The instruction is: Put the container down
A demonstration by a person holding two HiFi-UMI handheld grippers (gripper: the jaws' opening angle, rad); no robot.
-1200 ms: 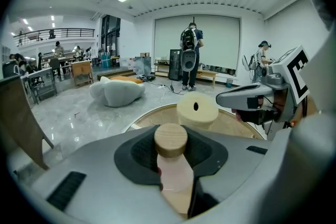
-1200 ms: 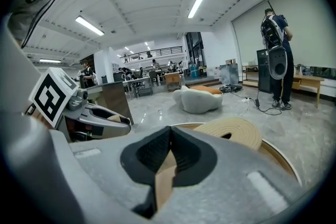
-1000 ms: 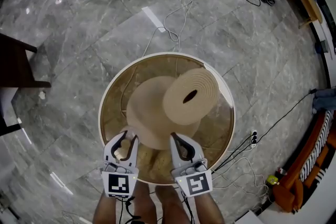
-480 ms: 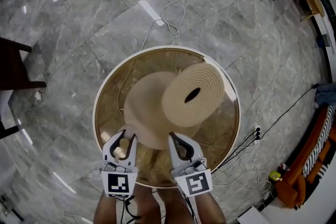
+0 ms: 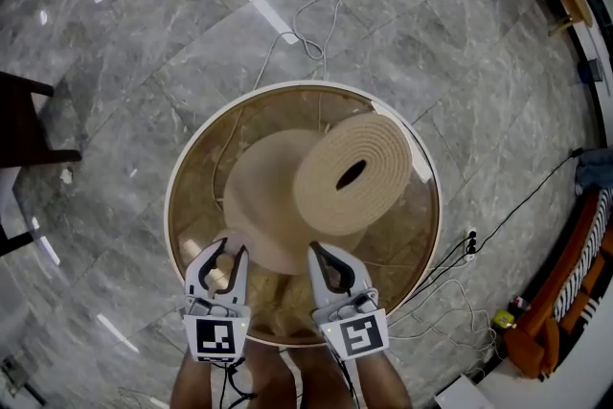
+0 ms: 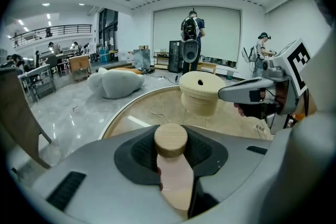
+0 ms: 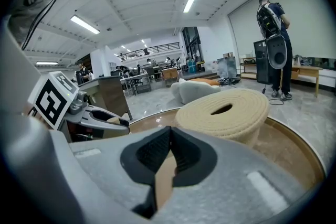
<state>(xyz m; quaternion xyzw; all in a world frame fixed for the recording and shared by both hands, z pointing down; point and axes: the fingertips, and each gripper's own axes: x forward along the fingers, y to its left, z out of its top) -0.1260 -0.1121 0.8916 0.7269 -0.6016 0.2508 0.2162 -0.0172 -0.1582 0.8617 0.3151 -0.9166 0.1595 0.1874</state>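
Left gripper: the left gripper (image 5: 223,256) has its two fingers closed partway onto a small pale pink container with a round light-wood cap (image 6: 171,140). The dark pads press its sides just below the cap.
Container: it stands upright between those jaws, over the near part of the table and inside the rim. Its base is hidden, so I cannot tell whether it touches the top.
Right gripper: the right gripper (image 7: 169,135) has its fingers closed tip to tip, with nothing gripped. It sits just beside the left one, not touching it, over the same near part of the table.
Table: a round table with an amber glass top and a thin white rim (image 5: 169,206). The near rim passes under the bodies of both grippers.
On the table: a beige ribbed cylinder with a dark hole in its top (image 5: 352,172) stands right of centre, beyond the right gripper and well apart from the container. A broad plain beige disc (image 5: 257,201) spreads around it, and I cannot tell whether it lies on the glass or under it.
Open room: bare glass runs from the container leftward to the rim, and the disc's near edge lies close ahead of the jaws.
Surroundings: a grey marble floor (image 5: 124,62) surrounds the table. Loose white cables (image 5: 308,48) lie just beyond the far rim. A dark wooden piece of furniture (image 5: 24,120) stands well apart on the left.
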